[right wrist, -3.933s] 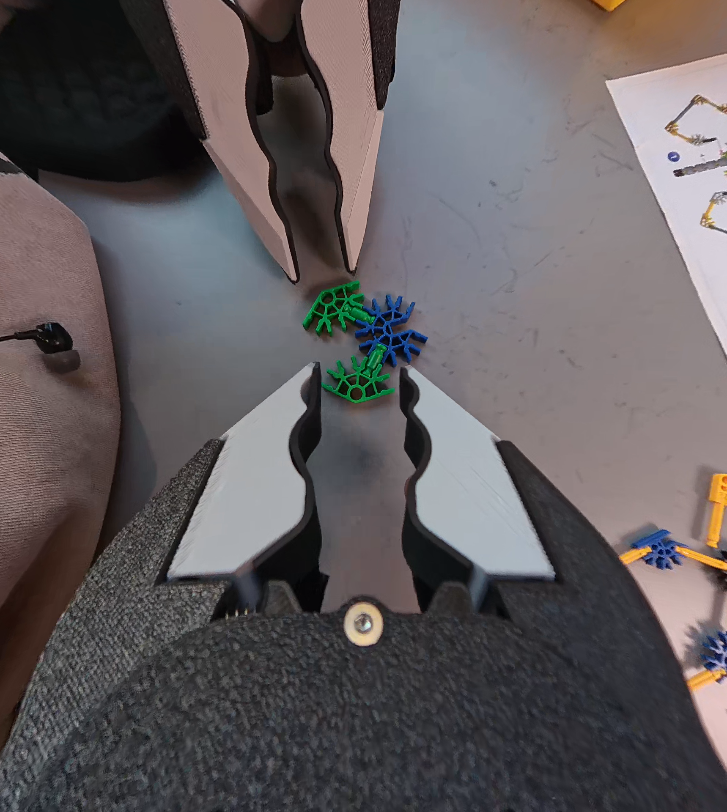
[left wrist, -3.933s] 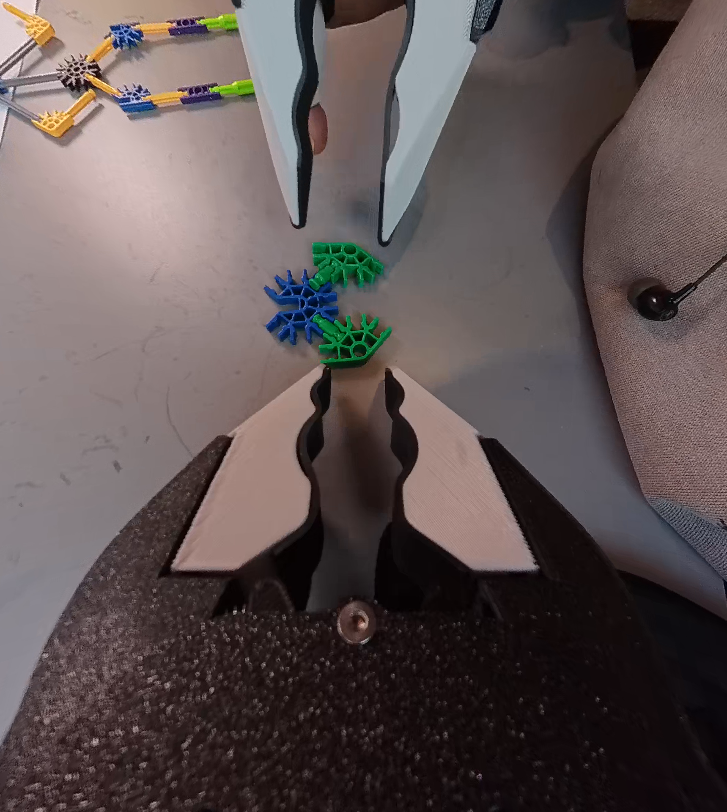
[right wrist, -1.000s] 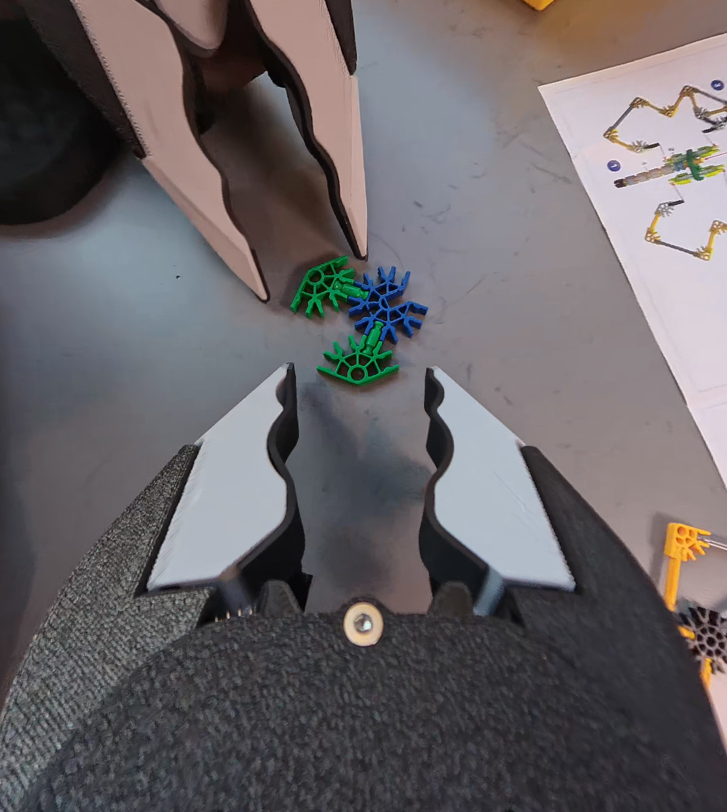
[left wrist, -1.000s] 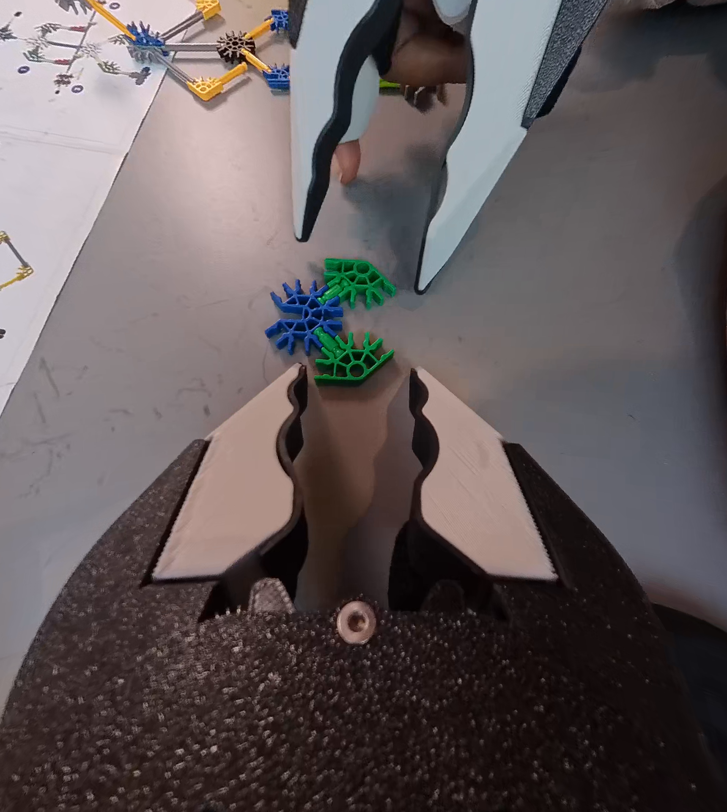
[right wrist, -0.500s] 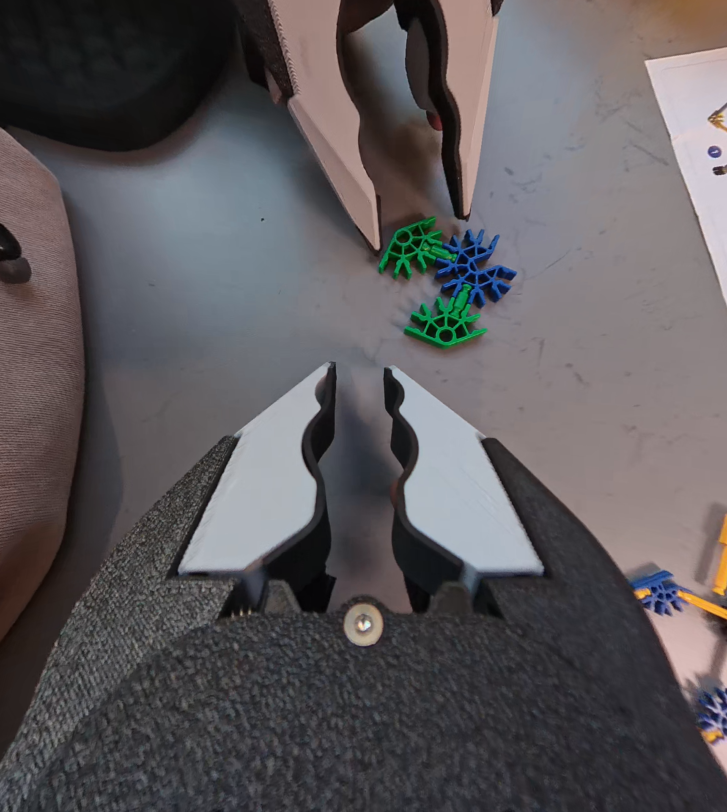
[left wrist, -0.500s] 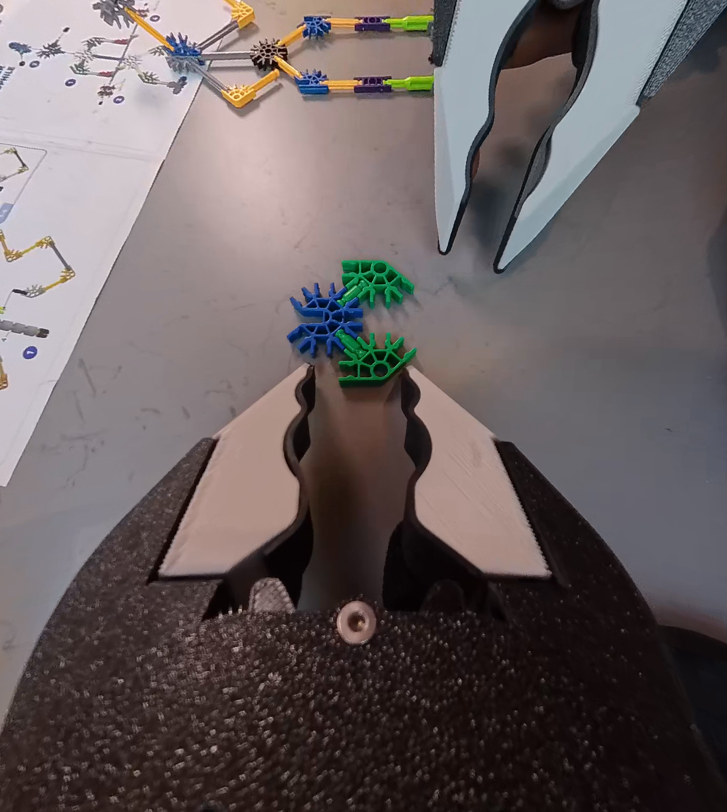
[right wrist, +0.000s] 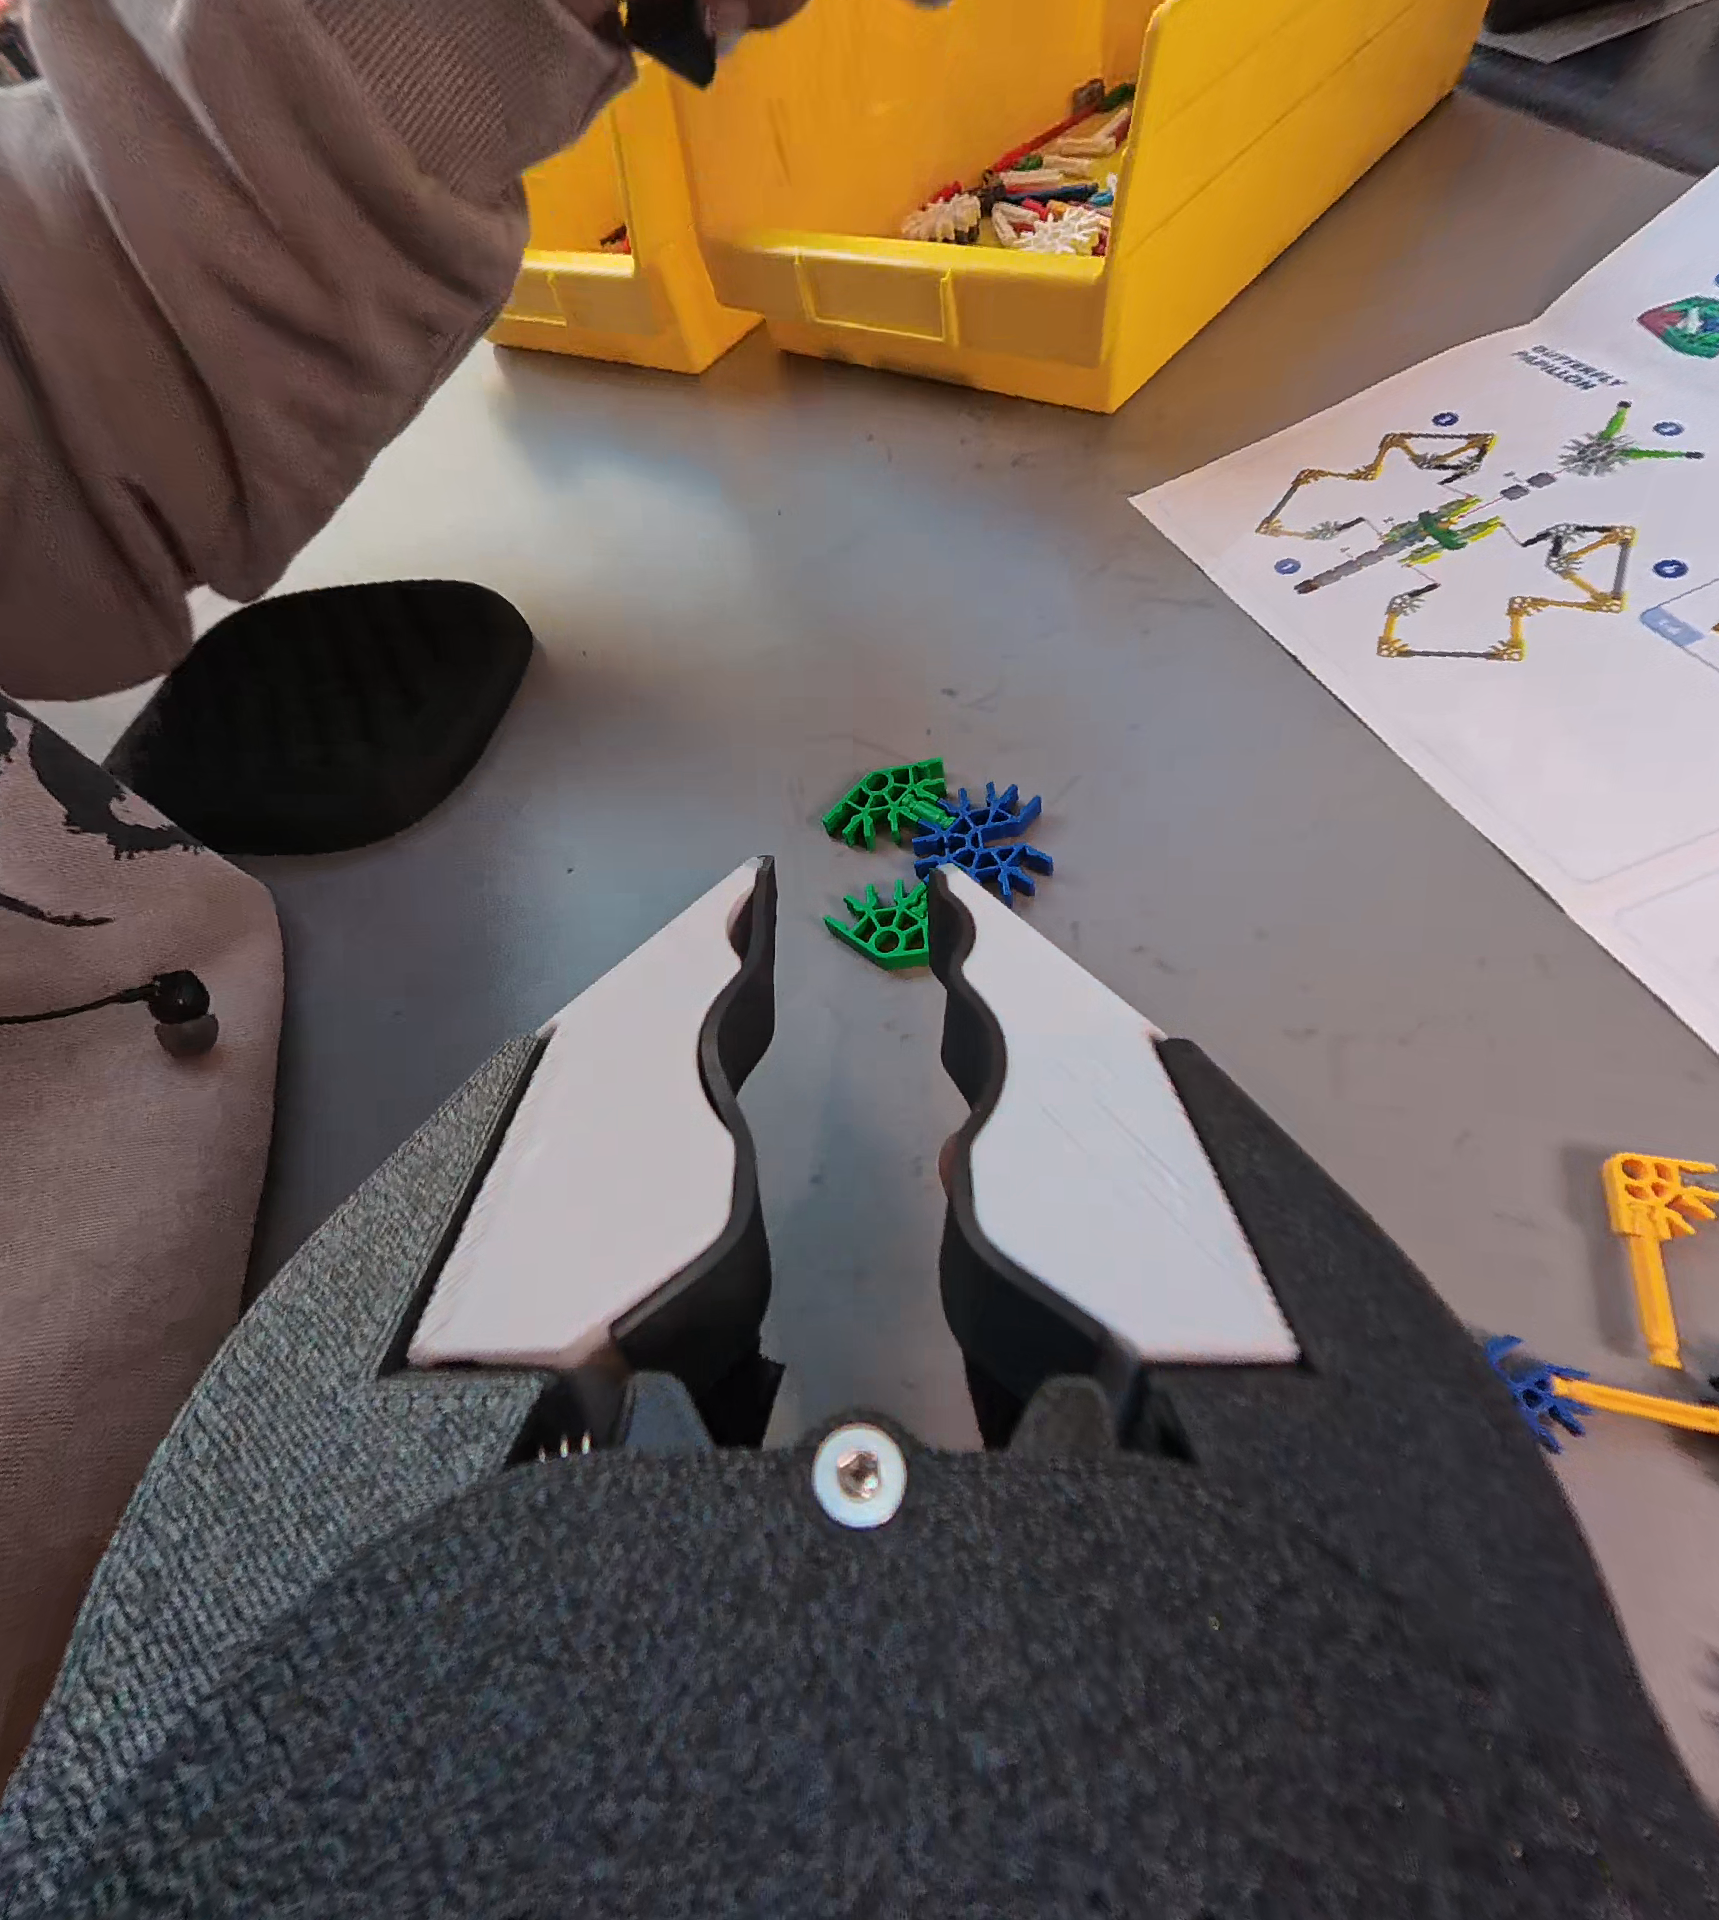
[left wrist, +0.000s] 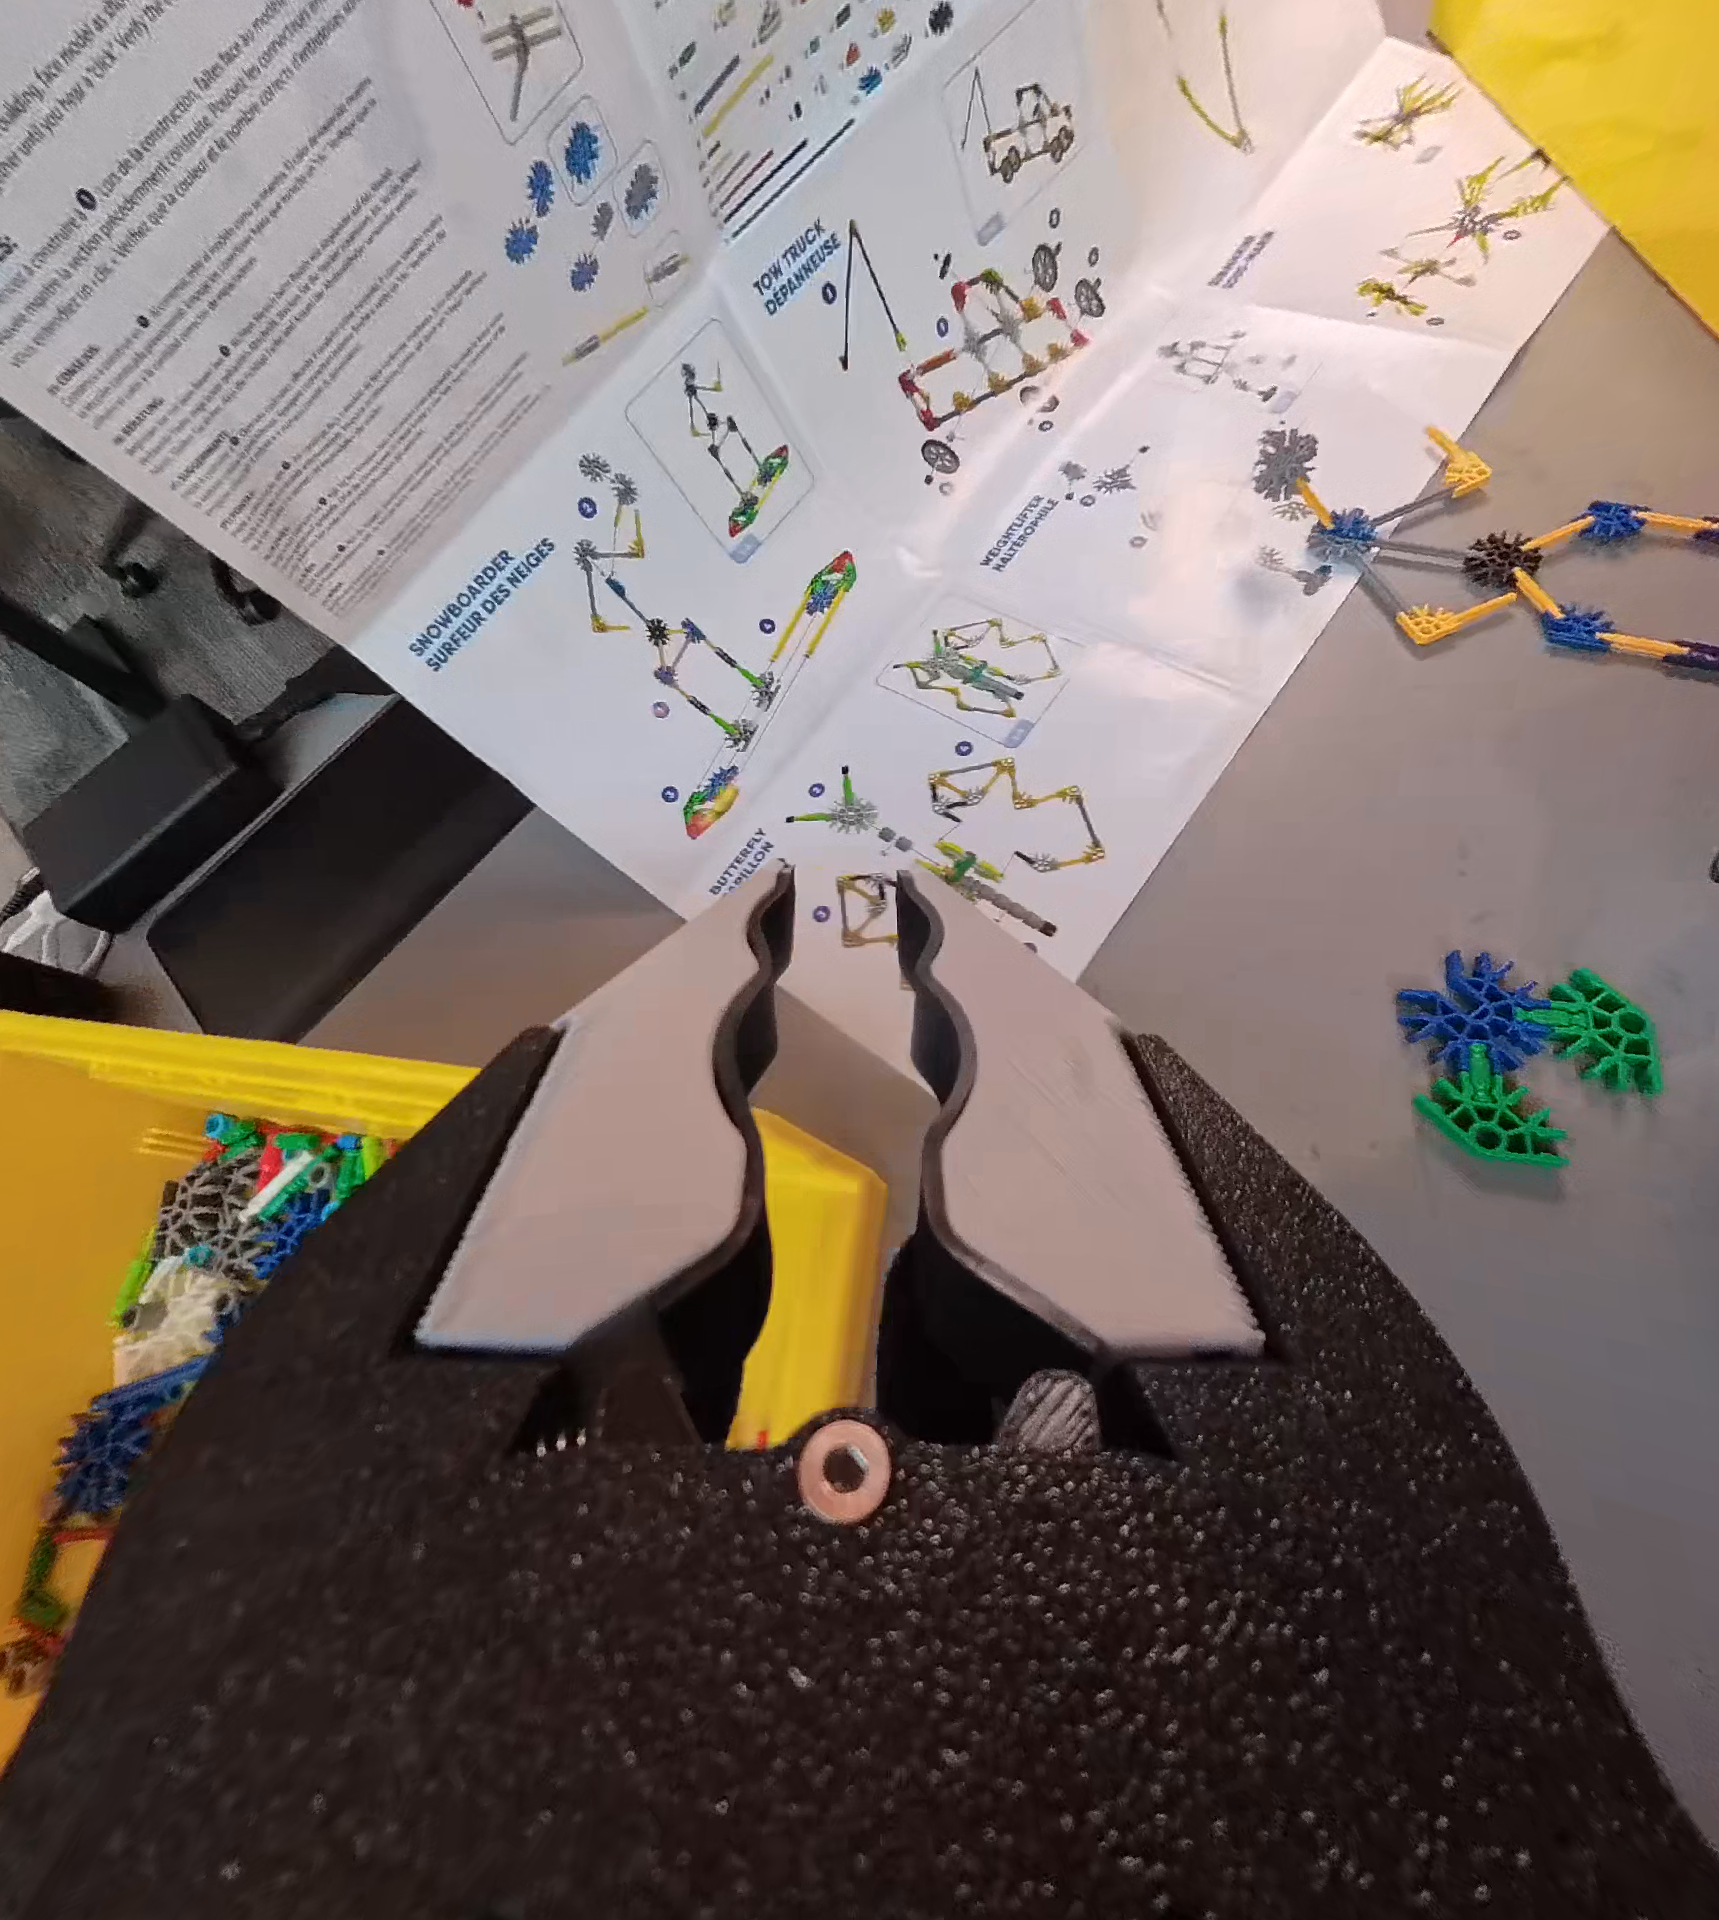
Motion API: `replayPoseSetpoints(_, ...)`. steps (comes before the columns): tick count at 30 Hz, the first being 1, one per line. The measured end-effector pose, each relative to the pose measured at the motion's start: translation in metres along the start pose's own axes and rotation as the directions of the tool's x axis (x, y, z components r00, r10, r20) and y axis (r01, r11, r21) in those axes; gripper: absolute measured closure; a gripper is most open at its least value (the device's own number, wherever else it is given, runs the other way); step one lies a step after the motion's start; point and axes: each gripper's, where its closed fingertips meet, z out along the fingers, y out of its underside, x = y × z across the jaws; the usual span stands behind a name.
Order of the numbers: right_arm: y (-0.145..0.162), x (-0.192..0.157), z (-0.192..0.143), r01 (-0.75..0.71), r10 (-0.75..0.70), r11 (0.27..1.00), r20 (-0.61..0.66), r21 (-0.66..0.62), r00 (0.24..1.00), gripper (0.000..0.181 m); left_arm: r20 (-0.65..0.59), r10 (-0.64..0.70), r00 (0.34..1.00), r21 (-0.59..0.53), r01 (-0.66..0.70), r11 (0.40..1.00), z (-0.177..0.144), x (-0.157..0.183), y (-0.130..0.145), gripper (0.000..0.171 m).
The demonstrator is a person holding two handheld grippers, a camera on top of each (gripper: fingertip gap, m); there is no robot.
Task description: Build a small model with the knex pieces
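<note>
**Both tongs empty, connector cluster flat on surface**

Landmark: green-and-blue connector cluster [right wrist: 933, 857], 2 green fan pieces plugged into 1 blue snowflake piece, lying flat on the grey surface [right wrist: 1250, 935], so probably set down, not gripped.

Right tongs [right wrist: 850, 873] released, jaws parted, nothing between them. Tips sit just beside the cluster's near green piece; touching or not, cannot tell.

Left tongs [left wrist: 842, 883] released, narrow gap, empty. Well apart from the cluster, off to its left, raised over the yellow parts bin [left wrist: 24, 1195] and the instruction sheet [left wrist: 834, 416] edge.

Rod-and-connector assembly [left wrist: 1520, 582] lies beyond the cluster, partly on the sheet. More yellow bins [right wrist: 938, 291] farther off. A sleeve [right wrist: 159, 312] hangs left of the cluster.
</note>
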Motion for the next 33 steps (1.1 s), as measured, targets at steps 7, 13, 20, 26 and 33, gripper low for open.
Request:
replayPoseSetpoints(7, -0.002, 0.002, -0.002, -0.03, 0.03, 0.999, 0.011, 0.028, 0.999, 0.154, -0.138, -0.078, 0.987, -0.216, 0.047, 0.975, 0.053, -0.062, -0.006, 0.17)
replayPoseSetpoints(13, -0.009, 0.009, -0.007, -0.036, 0.037, 0.997, -0.016, 0.072, 0.999, 0.154, -0.165, -0.096, 0.982, -0.32, 0.039, 0.947, 0.094, -0.079, 0.004, 0.171)
replayPoseSetpoints(20, -0.005, 0.007, -0.005, -0.033, 0.033, 0.998, -0.007, 0.054, 0.999, 0.154, -0.222, 0.015, 0.975, -0.463, -0.119, 0.879, 0.133, -0.07, 0.031, 0.171)
replayPoseSetpoints(26, -0.005, 0.009, -0.006, -0.03, 0.03, 0.998, -0.014, 0.052, 0.999, 0.154, -0.253, 0.132, 0.958, -0.549, -0.254, 0.796, 0.154, -0.069, 0.049, 0.171)
replayPoseSetpoints(33, -0.004, 0.009, -0.008, -0.031, 0.032, 0.998, -0.01, 0.053, 0.999, 0.154, -0.287, 0.164, 0.944, -0.601, -0.311, 0.736, 0.161, -0.065, 0.06, 0.171)
